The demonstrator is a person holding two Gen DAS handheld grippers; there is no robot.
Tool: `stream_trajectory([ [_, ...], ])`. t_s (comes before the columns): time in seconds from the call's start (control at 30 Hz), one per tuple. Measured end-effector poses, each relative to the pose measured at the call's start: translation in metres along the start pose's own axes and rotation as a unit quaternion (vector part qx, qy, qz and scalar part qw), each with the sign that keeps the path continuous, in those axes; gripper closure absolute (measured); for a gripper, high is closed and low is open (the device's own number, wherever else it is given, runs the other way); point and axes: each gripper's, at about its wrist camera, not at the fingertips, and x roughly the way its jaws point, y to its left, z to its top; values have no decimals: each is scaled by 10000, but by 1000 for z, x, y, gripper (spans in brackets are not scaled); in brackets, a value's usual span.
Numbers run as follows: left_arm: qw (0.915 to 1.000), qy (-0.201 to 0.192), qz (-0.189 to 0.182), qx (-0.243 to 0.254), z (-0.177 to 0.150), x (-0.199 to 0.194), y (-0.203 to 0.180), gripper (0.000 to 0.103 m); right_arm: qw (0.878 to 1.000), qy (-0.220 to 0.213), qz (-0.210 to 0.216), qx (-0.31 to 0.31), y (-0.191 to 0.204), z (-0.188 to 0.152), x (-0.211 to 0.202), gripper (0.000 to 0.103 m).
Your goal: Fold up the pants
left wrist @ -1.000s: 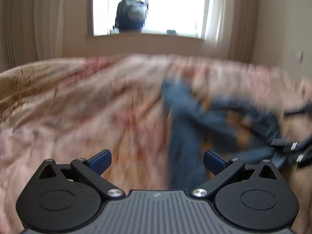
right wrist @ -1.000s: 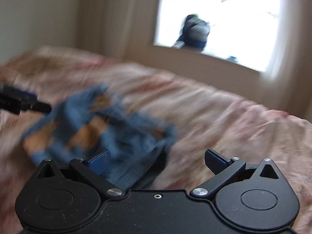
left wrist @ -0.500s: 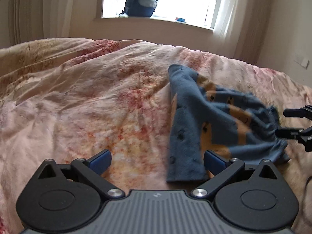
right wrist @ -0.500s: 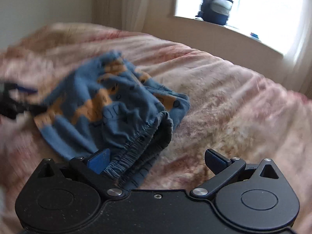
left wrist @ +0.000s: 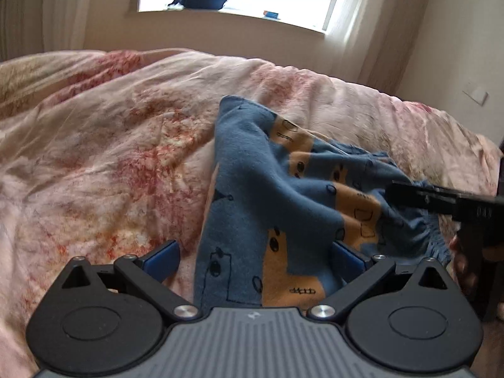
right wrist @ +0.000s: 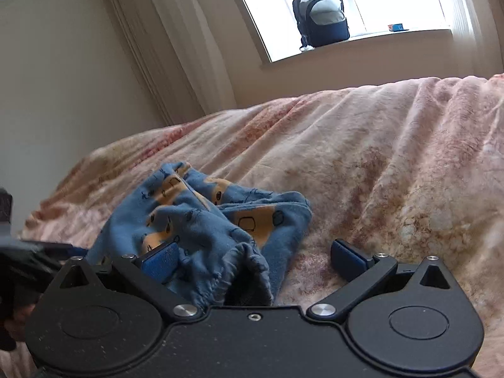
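Small blue pants with orange patches (left wrist: 267,195) lie crumpled on a pink patterned bedspread (left wrist: 110,157). My left gripper (left wrist: 254,260) is open, its fingers on either side of the near leg end. My right gripper (right wrist: 254,260) is open over the gathered elastic waistband (right wrist: 233,271), which lies between its fingers. The pants also show in the right wrist view (right wrist: 195,217). The right gripper's black fingers (left wrist: 441,200) enter the left wrist view from the right, at the waistband.
A window sill behind the bed holds a dark backpack (right wrist: 321,15) and a small box (right wrist: 397,27). Curtains (right wrist: 176,47) hang beside the window. The bedspread spreads wide left (left wrist: 78,126) and right (right wrist: 409,173) of the pants.
Both grippers have moved closer to the pants and lower over the bed. The waistband now lies between the right gripper's fingers. The pants are more bunched.
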Motion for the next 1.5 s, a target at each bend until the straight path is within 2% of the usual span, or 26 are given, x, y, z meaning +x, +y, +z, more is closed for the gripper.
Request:
stream_trajectory([
  [0.57, 9999, -104, 30, 108, -7, -3, 0, 0, 9999, -53, -72, -108, 4, -3, 2, 0],
  [0.77, 9995, -290, -67, 125, -16, -4, 3, 0, 9996, -190, 93, 188, 0, -2, 0, 0],
  [1.0, 9988, -434, -155, 143, -21, -3, 7, 0, 9994, -173, 226, 216, 7, -5, 1, 0],
  [1.13, 9970, -710, -273, 125, -31, -3, 12, 0, 9993, -185, 257, 201, 6, -9, 4, 0],
  [1.23, 9954, -866, -400, 70, -36, -6, 16, 0, 9981, -249, 409, 383, 0, -10, 2, 0],
  [1.37, 9951, -851, -493, -48, -36, -7, 20, 0, 9952, -341, 657, 646, -8, -12, -1, 1],
  [1.43, 9962, -755, -430, -24, -33, -7, 18, 0, 9936, -396, 776, 718, -10, -13, -4, 4],
  [1.5, 9972, -655, -357, 7, -31, -8, 15, 0, 9925, -397, 818, 820, -11, -14, -5, 24],
])
